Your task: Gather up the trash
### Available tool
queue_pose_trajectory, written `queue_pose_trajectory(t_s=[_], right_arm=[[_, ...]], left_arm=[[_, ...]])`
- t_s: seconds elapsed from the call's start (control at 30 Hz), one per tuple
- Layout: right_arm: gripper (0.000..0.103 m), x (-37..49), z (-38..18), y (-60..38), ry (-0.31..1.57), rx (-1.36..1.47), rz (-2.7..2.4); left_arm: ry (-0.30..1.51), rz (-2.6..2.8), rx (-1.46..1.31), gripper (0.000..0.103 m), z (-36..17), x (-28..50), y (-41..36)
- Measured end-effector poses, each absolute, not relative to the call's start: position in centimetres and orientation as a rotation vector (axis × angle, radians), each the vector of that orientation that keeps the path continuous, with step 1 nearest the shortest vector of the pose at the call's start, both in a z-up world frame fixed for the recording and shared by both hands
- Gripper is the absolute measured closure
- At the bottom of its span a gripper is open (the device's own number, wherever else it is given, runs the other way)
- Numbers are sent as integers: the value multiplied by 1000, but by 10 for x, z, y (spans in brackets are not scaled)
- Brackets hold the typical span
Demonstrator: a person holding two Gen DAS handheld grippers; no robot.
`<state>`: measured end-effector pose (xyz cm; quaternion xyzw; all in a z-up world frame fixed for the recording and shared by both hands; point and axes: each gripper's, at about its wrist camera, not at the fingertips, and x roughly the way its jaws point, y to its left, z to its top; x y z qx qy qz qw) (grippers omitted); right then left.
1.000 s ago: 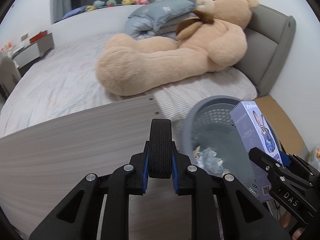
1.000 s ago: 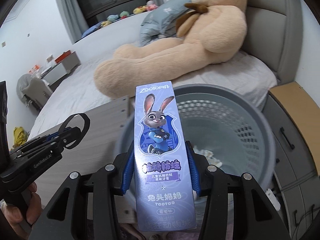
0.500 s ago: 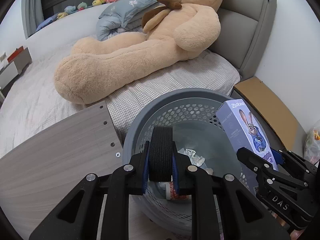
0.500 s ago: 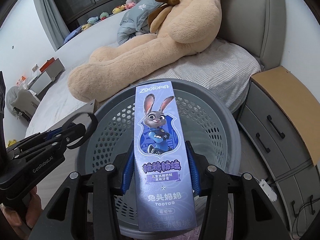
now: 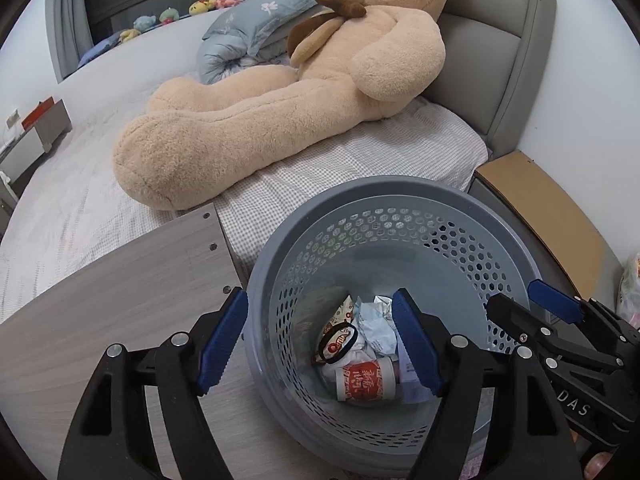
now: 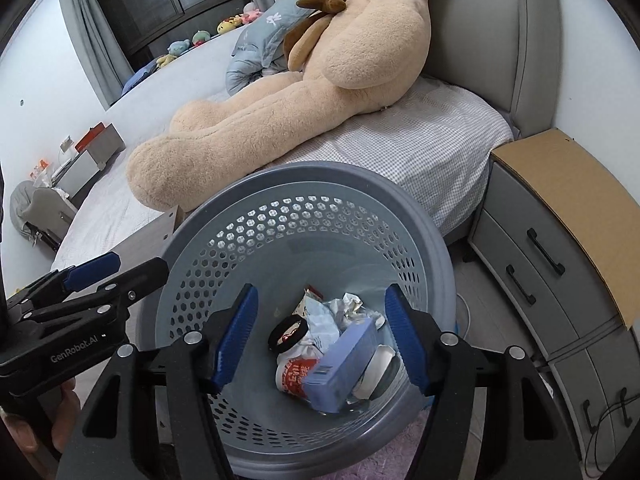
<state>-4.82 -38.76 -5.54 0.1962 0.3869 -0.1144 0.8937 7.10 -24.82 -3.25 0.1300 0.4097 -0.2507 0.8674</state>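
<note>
Right wrist view: both tools, right (image 6: 320,338) and left (image 5: 320,338), have just opened, empty; light, crushable purple cardboard toothpaste box (image 6: 342,364) lies in grey perforated plastic basket (image 6: 256,184); grip its long flat faces.

Below both grippers, the grey basket (image 6: 420,248) looked like smooth matt plastic, its wall pierced with holes. Inside lay crumpled paper (image 6: 348,308), a glossy printed cup (image 5: 366,378), a smooth cardboard box (image 6: 344,364) and a black elastic band (image 5: 338,342). Left of the left gripper (image 5: 320,344), the bench (image 5: 120,292) showed matt wood grain. Beyond, the teddy bear (image 5: 280,112) was fuzzy plush on a checked cloth sheet (image 6: 420,140).
</note>
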Motion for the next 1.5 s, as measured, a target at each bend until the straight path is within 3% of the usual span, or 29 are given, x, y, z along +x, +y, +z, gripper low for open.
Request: queue_pose_trajectory(t_s=[0.33, 0.53, 1.5], right_arm=[[40, -50, -53, -386, 796, 403, -235], [40, -51, -52, -385, 796, 400, -237], [39, -55, -42, -374, 791, 375, -237]], left_arm=[[850, -499, 254, 20, -28, 70, -242], [839, -488, 241, 9, -24, 69, -237], [823, -455, 224, 6, -16, 63, -221]])
